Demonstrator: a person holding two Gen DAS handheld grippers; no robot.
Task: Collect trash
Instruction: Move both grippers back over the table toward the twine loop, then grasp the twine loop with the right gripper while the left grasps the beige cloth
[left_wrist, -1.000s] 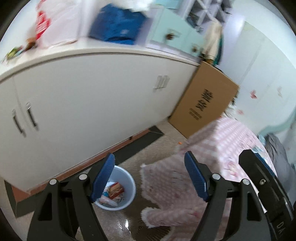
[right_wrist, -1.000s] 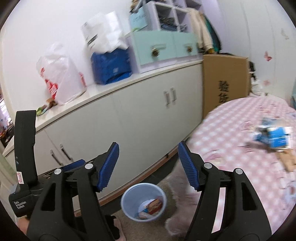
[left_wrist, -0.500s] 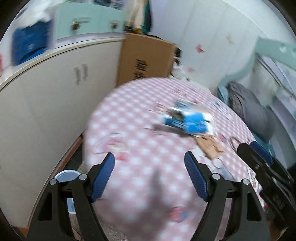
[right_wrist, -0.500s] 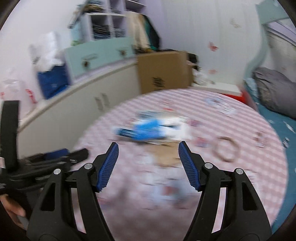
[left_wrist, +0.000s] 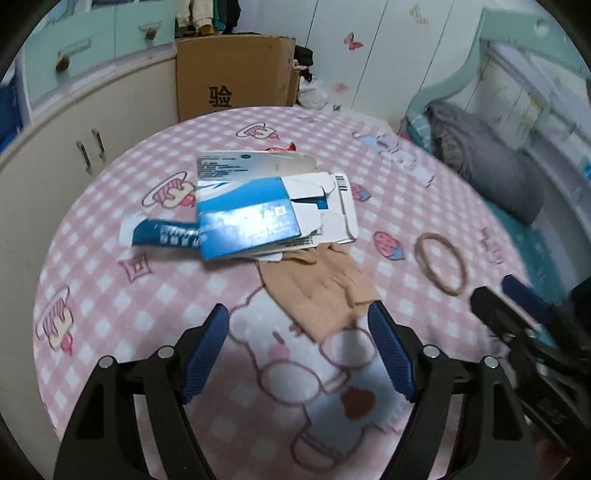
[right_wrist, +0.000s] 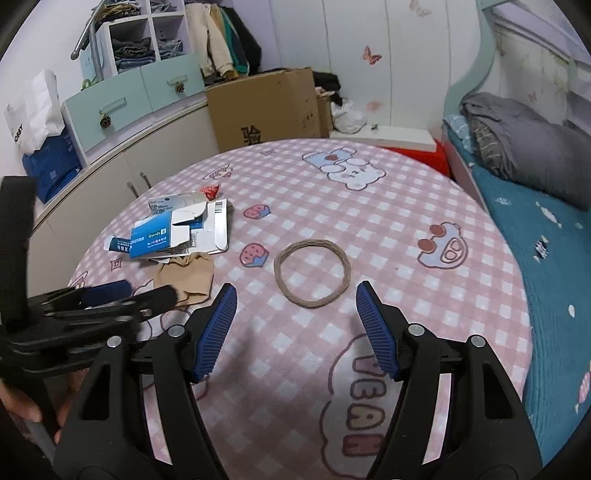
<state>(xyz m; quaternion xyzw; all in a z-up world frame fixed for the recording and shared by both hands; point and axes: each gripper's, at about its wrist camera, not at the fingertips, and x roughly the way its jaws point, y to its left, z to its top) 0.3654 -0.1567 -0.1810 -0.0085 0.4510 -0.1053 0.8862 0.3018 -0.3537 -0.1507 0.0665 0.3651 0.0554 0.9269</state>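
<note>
A torn blue and white cardboard box (left_wrist: 258, 218) (right_wrist: 177, 232) lies flat on the pink checked tablecloth (left_wrist: 110, 295). A tan cloth piece (left_wrist: 325, 288) (right_wrist: 188, 275) sits just in front of it, and a small red wrapper (left_wrist: 282, 147) lies behind. A tan elastic ring (right_wrist: 312, 273) (left_wrist: 439, 264) lies to the right. My left gripper (left_wrist: 297, 314) hovers over the near edge of the tan cloth; its jaws are closing and press on nothing. My right gripper (right_wrist: 297, 291) is open just short of the ring, holding nothing.
A brown carton (left_wrist: 232, 74) and white cabinets (left_wrist: 92, 129) stand beyond the table's far and left edges. A bed with a grey blanket (right_wrist: 535, 147) runs along the right. A hand (right_wrist: 22, 406) holds the left gripper at the lower left.
Both views have swung from the cabinet and the blue bin on the floor over to the tabletop. The bin is out of view. The trash and ring now lie in front of the grippers.
</note>
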